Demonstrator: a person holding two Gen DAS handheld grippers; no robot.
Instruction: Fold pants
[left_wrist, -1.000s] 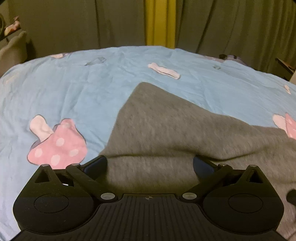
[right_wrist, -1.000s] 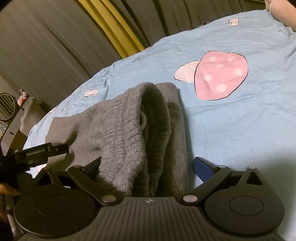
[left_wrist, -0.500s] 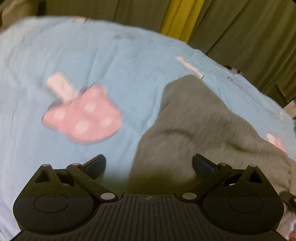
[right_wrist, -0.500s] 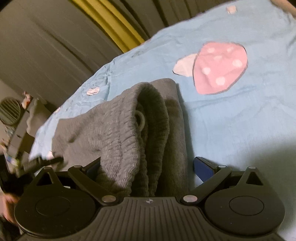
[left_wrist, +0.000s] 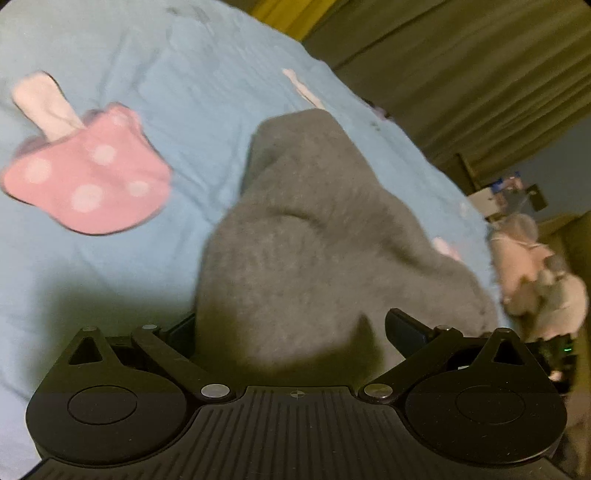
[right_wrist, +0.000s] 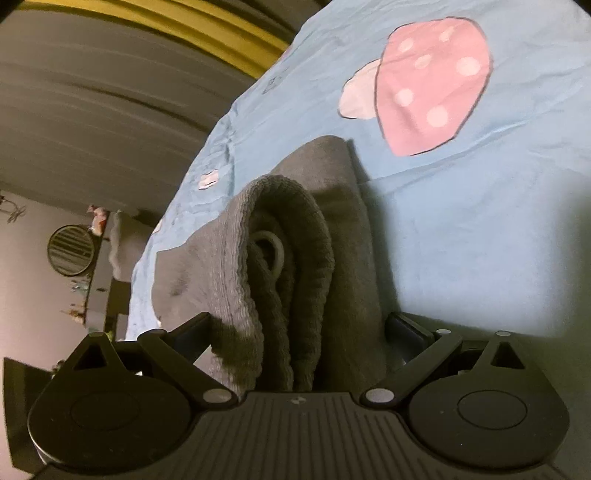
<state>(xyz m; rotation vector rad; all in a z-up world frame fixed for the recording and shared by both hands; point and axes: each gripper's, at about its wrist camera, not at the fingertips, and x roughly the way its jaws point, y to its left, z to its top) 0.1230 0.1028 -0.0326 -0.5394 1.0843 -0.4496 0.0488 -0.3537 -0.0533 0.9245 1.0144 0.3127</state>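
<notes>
Pants (left_wrist: 314, 236): grey sweatpants, lying on the blue mushroom-print bedsheet (left_wrist: 192, 66), partly lifted at both ends.

Left gripper (left_wrist: 291, 332): fingers spread wide, grey fabric bunched between them and draped toward the camera. Can't tell if the pads actually bite the cloth or it just lies across them (frame is motion-blurred). Cloth rises in a ridge from the sheet, a pink mushroom print (left_wrist: 88, 177) to the left of it.

Right gripper (right_wrist: 299, 332): fingers also wide apart, with the ribbed waistband (right_wrist: 280, 229) doubled over between them, the drawstring loop (right_wrist: 271, 247) showing inside the fold. Contact with the pads is hidden by the fabric, so no call on the grip either.

Step in hand, my read: mid-fold, both ends of the garment raised to bring one half over the other. Roughly the first lengthwise fold; not laid flat yet.

Next move needs: both ends carried across together at matched height, edges aligned before lowering, then smoothing. Risk: thick fleece slips out of a loose hold and the layers skew.
</notes>
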